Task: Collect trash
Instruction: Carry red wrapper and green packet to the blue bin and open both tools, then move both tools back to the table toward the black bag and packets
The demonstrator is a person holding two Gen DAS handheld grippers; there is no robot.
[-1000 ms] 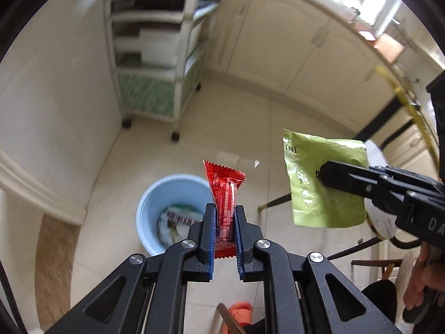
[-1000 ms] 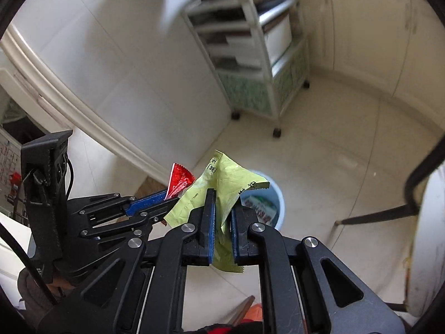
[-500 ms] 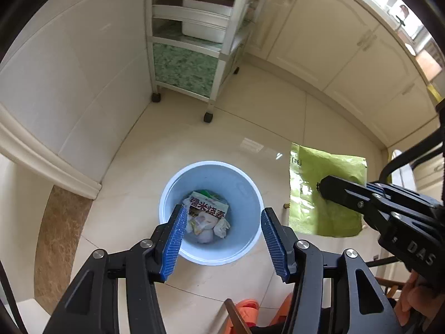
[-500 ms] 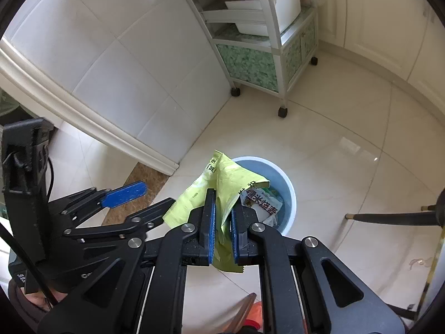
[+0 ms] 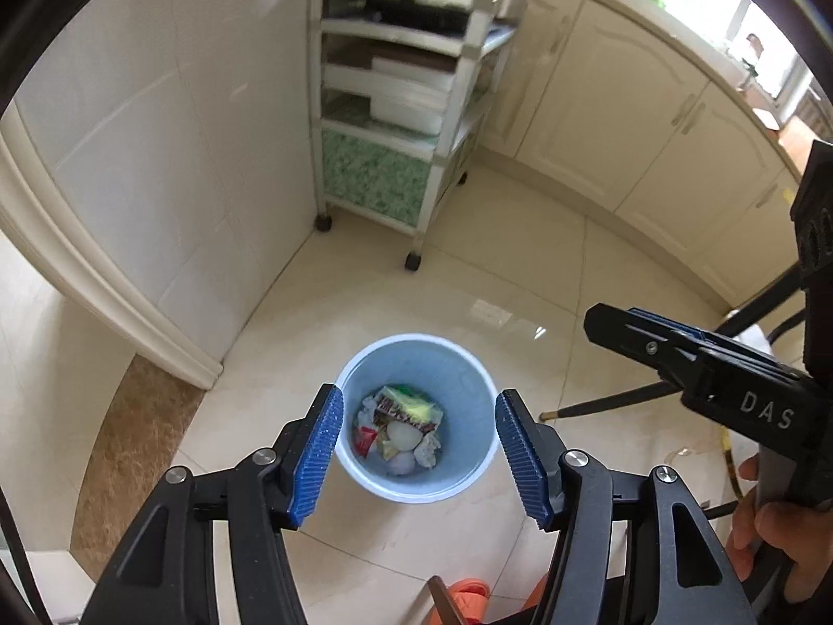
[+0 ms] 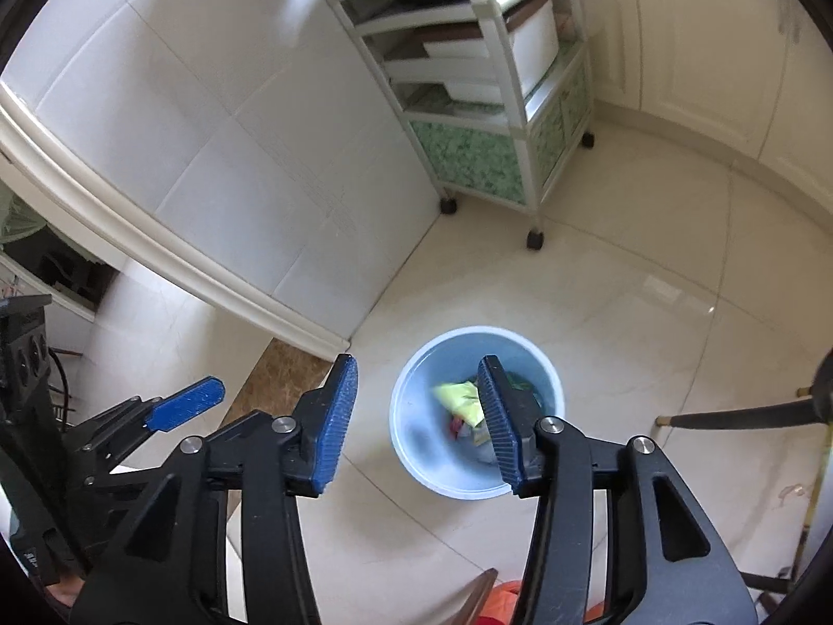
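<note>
A: Where does the light-blue waste bin point(image 5: 414, 416) sit against the left gripper point(image 5: 416, 448)?

B: Low in the middle of the left wrist view, on the cream floor tiles, showing straight through the gap between the blue pads point(image 5: 317, 455). The jaws are opening and nothing is between them. Inside the bin lie wrappers and crumpled paper point(image 5: 403, 432).

A: And the right gripper point(image 6: 416, 416)?

B: In its own view the bin point(image 6: 416, 427) lies lower centre, a little right of the gap, so the right-hand finger crosses it. Those jaws are opening too, bare. The yellow-green wrapper point(image 6: 458, 398) is blurred inside the bin, just left of that finger; it seems to be dropping in.

A: So which hand is nearer the bin?

B: Neither clearly; both look down over it. No loose litter shows on the floor here, so the next piece probably lies outside both views, and either gripper would need to swing away from the bin.
</note>
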